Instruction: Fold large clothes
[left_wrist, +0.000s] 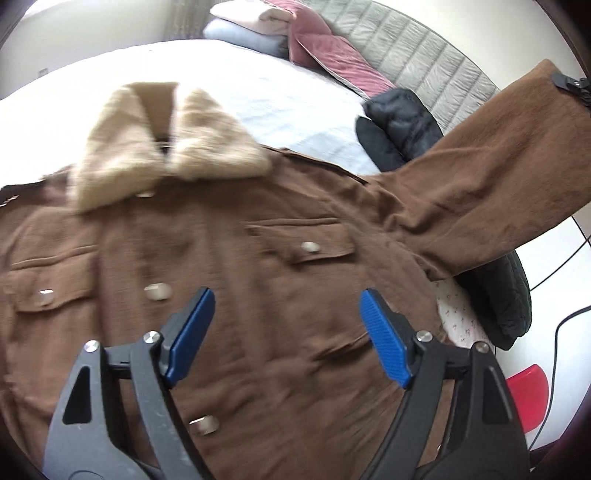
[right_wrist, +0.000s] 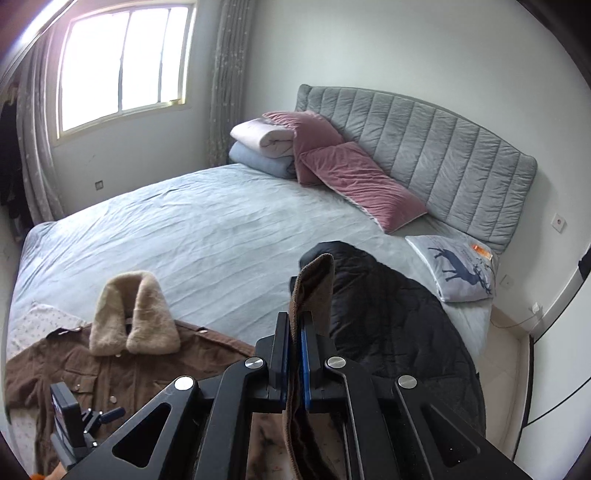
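Note:
A brown jacket (left_wrist: 229, 266) with a beige fur collar (left_wrist: 162, 144) lies front up on the bed, buttons and chest pockets showing. My left gripper (left_wrist: 287, 314) is open and empty, hovering over the jacket's lower front. My right gripper (right_wrist: 294, 332) is shut on the cuff of the jacket's sleeve (right_wrist: 314, 288) and holds it raised. In the left wrist view that sleeve (left_wrist: 498, 170) stretches up to the right, with the right gripper (left_wrist: 570, 86) at its end. The jacket also shows in the right wrist view (right_wrist: 122, 369), with the left gripper (right_wrist: 74, 417) above it.
A black quilted coat (right_wrist: 399, 325) lies on the bed beside the jacket, also in the left wrist view (left_wrist: 402, 125). Pink pillows (right_wrist: 354, 181), folded blankets (right_wrist: 258, 147) and a deer cushion (right_wrist: 458, 266) sit by the grey headboard (right_wrist: 424, 147). A red object (left_wrist: 528, 398) is on the floor.

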